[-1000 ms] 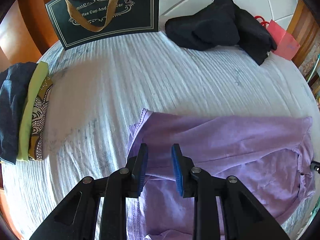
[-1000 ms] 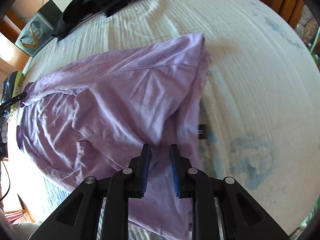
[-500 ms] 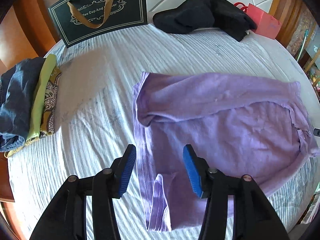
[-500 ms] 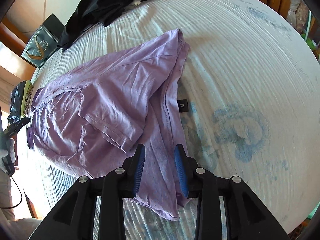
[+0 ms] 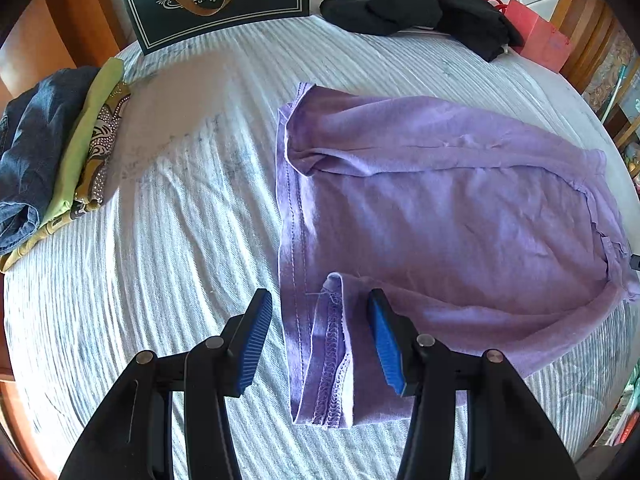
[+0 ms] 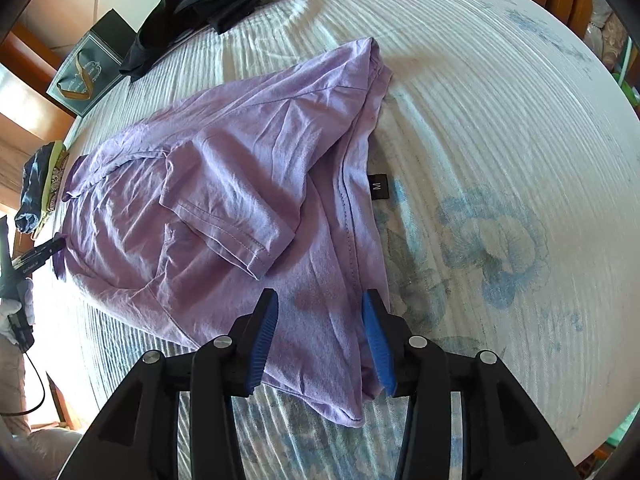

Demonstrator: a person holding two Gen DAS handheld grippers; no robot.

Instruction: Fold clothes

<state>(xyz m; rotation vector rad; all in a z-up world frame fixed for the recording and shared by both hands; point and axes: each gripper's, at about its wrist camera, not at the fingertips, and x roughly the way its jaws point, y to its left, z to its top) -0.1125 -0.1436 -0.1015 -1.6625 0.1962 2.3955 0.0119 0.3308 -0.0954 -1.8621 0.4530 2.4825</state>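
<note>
A purple t-shirt (image 5: 448, 204) lies on the white ribbed bedspread (image 5: 168, 240), its far long side folded over. My left gripper (image 5: 318, 334) is open and empty, hovering above the shirt's near hem corner, where the hem is turned up. In the right wrist view the same shirt (image 6: 248, 184) shows a sleeve folded onto the body and a black size tag (image 6: 379, 186) at the collar. My right gripper (image 6: 320, 338) is open and empty above the shirt's near edge. The left gripper's tip (image 6: 44, 252) shows at the shirt's far end.
A stack of folded clothes (image 5: 52, 152) lies at the bed's left edge. A dark gift bag (image 5: 216, 0) leans at the headboard. A pile of black clothes (image 5: 420, 4) and a pink bag (image 5: 538, 40) sit at the back right. A wooden bed frame surrounds the bed.
Both grippers have opened, let go of the purple shirt and drawn back and up from it. The shirt now lies flat with its far side folded over.
</note>
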